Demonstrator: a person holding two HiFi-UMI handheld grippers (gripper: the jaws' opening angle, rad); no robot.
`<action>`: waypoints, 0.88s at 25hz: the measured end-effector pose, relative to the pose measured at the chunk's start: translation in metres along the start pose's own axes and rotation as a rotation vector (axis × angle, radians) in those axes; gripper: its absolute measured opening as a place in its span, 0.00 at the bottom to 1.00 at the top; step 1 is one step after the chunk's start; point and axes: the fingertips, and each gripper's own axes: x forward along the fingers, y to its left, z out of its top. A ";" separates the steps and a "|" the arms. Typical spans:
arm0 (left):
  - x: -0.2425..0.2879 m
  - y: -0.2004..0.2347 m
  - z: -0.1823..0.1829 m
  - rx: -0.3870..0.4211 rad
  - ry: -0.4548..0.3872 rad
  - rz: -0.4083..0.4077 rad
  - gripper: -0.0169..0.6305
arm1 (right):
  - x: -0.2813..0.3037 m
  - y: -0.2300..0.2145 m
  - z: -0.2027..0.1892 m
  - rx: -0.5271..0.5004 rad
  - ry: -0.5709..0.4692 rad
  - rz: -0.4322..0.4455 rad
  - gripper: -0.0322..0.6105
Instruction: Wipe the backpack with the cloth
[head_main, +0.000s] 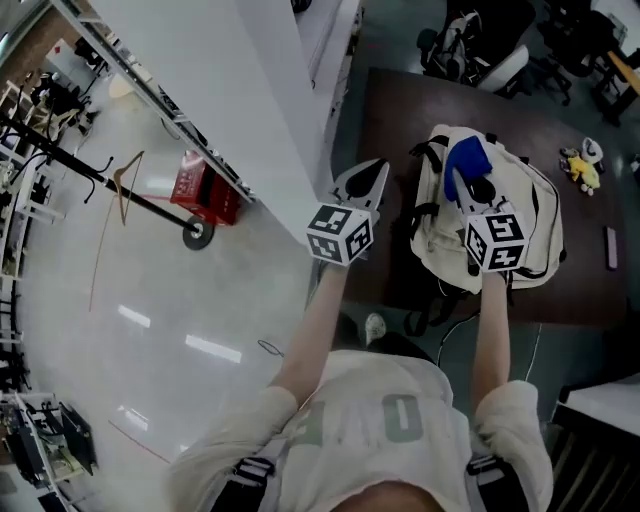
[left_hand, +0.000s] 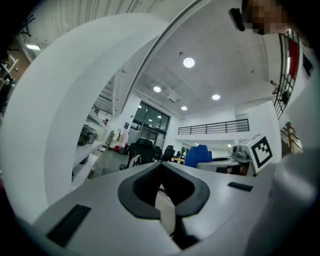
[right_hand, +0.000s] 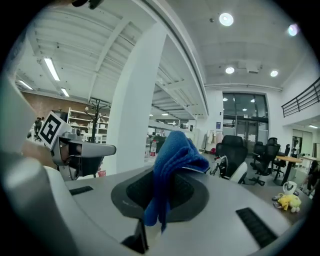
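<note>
Wore a pale shirt (head_main: 380, 420); reached forward with both arms. Clamped a blue cloth (right_hand: 172, 150) in the right gripper (head_main: 478, 185), jaws closed on it, over the cream backpack (head_main: 535, 225) lying flat on a dark table (head_main: 390, 110). Held the left gripper (left_hand: 161, 164) empty, jaws together, at the table's left edge.

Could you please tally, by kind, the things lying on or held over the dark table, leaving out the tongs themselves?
Cream fabric backpack: 1
Blue terry cloth, held in the right tongs: 1
Yellow plush toy: 1
Small dark oblong object, too small to identify: 1
Total: 4
</note>
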 end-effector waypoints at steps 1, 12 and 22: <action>0.004 0.004 -0.003 0.001 0.010 -0.021 0.03 | 0.004 0.000 -0.002 0.001 0.010 -0.016 0.11; 0.044 0.045 -0.014 -0.019 0.151 -0.362 0.03 | 0.023 0.015 0.001 0.111 0.058 -0.343 0.11; 0.086 0.041 -0.044 0.110 0.193 -0.471 0.03 | -0.008 0.026 -0.013 0.238 -0.002 -0.517 0.11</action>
